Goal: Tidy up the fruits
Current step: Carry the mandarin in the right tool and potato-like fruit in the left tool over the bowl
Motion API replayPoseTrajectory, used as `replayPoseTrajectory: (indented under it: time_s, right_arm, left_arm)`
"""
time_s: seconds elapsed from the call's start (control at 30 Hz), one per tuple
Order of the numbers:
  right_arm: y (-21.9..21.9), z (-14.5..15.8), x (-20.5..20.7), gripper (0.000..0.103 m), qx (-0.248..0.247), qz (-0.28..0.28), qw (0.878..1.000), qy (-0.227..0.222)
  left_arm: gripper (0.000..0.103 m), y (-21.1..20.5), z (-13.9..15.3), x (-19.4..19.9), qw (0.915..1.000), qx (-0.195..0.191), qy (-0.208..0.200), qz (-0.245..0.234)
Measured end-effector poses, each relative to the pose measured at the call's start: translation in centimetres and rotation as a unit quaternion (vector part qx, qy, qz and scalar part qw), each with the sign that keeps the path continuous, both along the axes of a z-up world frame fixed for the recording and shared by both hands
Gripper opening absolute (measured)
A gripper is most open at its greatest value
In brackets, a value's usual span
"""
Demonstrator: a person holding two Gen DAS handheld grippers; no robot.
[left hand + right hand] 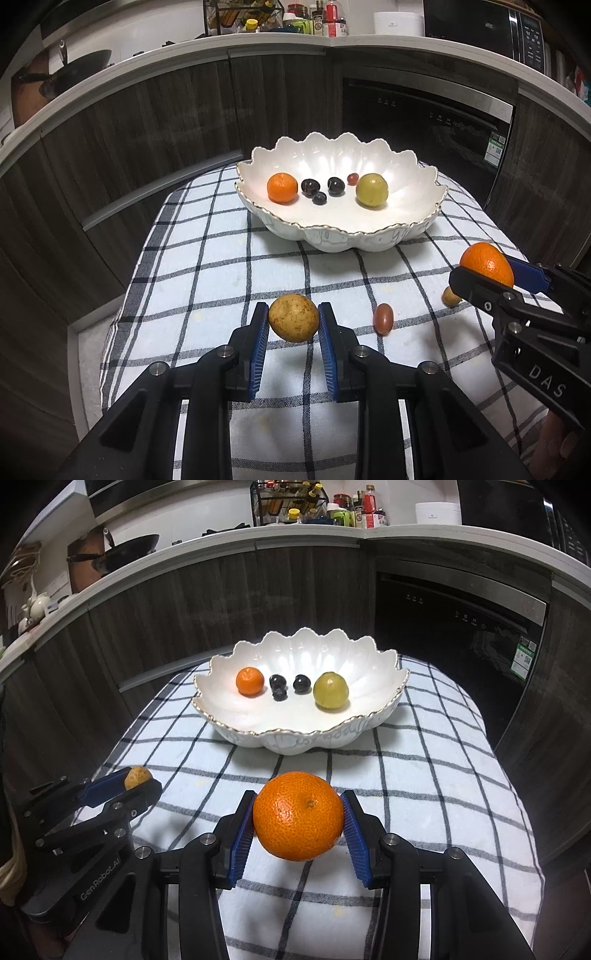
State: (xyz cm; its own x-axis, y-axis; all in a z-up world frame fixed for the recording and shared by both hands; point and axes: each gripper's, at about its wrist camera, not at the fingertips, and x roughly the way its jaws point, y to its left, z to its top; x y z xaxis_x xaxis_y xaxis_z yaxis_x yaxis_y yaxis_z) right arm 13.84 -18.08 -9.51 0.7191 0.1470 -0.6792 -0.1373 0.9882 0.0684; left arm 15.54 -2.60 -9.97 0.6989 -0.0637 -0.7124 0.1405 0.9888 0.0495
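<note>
With both grippers raised over the checked cloth (229, 266), I have a fruit in each. My left gripper (293, 321) is closed on a small speckled tan fruit (293, 322), its blue pads (260, 347) pressing both sides, and the fruit hangs clear of the cloth. My right gripper (298, 818) is clamped on a large orange (298, 816), stem end facing the camera, also lifted off the cloth.

Ahead, on the far part of the cloth-covered counter, sits the white scalloped bowl (413, 221) with a gold rim. Inside it I see a small orange (282, 188), three dark grapes (310, 185), a tiny red fruit (352, 178) and a yellow-green round fruit (372, 190).

Two pieces lie loose on the cloth, visible from the left wrist: a reddish oval fruit (383, 319) between my grippers, and another small tan fruit (450, 296) partly hidden beneath the right gripper's finger.
</note>
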Motion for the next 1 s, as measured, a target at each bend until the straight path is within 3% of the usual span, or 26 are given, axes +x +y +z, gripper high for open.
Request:
replayPoseTrajectory:
  time_s: [1.0]
  right_arm:
    - [-2.7,4.3,3.6,0.047,0.012,-0.027,0.999,-0.037]
  left_arm:
    - [0.027,-2.1,3.8,4.0,0.9997,-0.003,-0.023,-0.006]
